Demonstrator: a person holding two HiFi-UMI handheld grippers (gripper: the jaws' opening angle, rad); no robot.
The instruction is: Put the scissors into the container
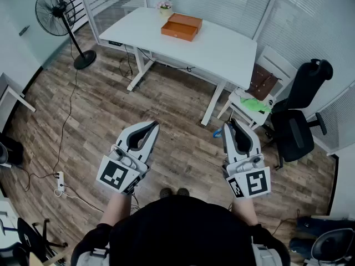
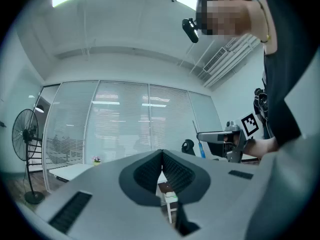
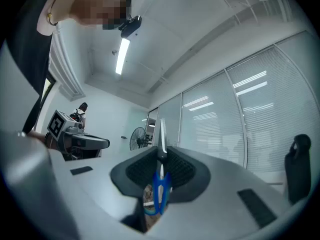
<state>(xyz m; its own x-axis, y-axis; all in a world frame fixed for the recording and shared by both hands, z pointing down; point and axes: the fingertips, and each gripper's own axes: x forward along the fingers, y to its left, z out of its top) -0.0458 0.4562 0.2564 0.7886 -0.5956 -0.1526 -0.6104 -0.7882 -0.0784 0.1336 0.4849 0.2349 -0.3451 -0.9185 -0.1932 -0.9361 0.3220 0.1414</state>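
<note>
Right gripper jaws clamped on scissors, blade poking up past tips. Left gripper jaws closed, empty. Orange container on desk, upper centre, well apart. Risk: swivel or slip in thin pinch during carry; blade snagging rim.

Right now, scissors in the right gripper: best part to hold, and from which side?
As now: right gripper shut on the scissors at the neck, pads on the flat sides, coming from the handle end. Closed blades stick out past the jaws; blue handle loops behind the pads probably stop slipping.
</note>
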